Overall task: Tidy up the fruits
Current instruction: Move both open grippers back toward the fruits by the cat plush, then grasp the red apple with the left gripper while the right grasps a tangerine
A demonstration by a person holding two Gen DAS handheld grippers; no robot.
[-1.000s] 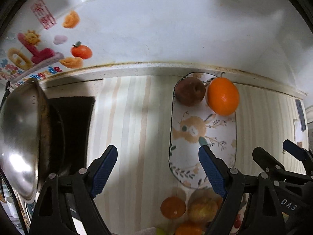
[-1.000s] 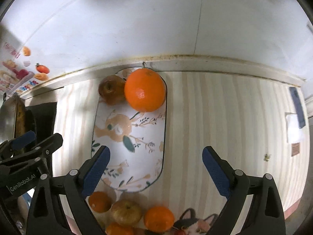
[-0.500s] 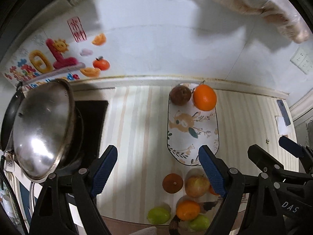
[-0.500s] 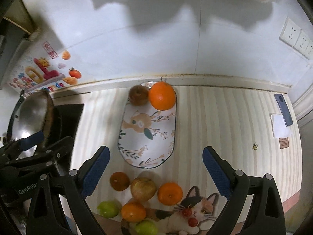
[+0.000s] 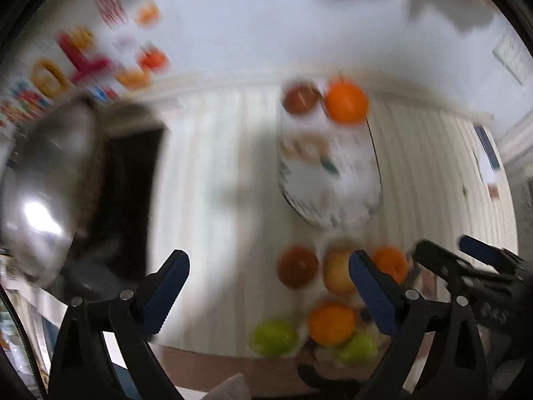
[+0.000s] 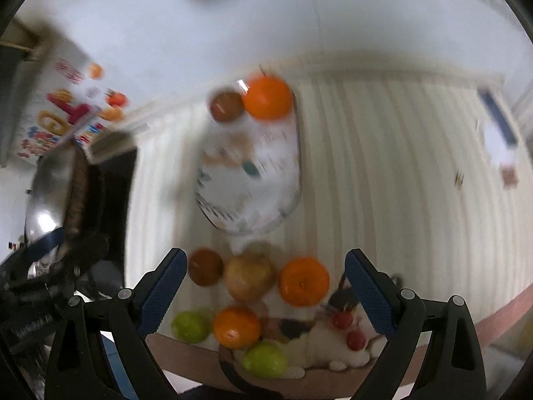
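Observation:
An oval patterned tray [image 6: 250, 180] lies on the striped counter, with a big orange [image 6: 268, 98] and a brown fruit [image 6: 226, 106] at its far end. Nearer the front edge lie loose fruits: a dark orange one [image 6: 206, 266], a yellowish apple [image 6: 250, 276], two oranges [image 6: 303, 281], two green fruits [image 6: 191, 326] and small red tomatoes [image 6: 343, 320]. My right gripper [image 6: 266, 260] hangs open above this group and holds nothing. My left gripper [image 5: 266, 263] hovers to the left of the same fruits [image 5: 333, 323]; its jaws are opening, with nothing between them. Both views are blurred.
A steel wok [image 5: 43, 193] sits on a black hob at the left. The sticker-covered wall [image 5: 83, 56] runs behind the counter. A cat-pattern mat [image 6: 333, 350] lies at the front edge under some fruit. A phone [image 6: 496, 116] rests far right.
Both views have pulled back from the tray toward the counter's front edge, bringing the loose fruits and cat mat into sight. The left jaws have spread wider.

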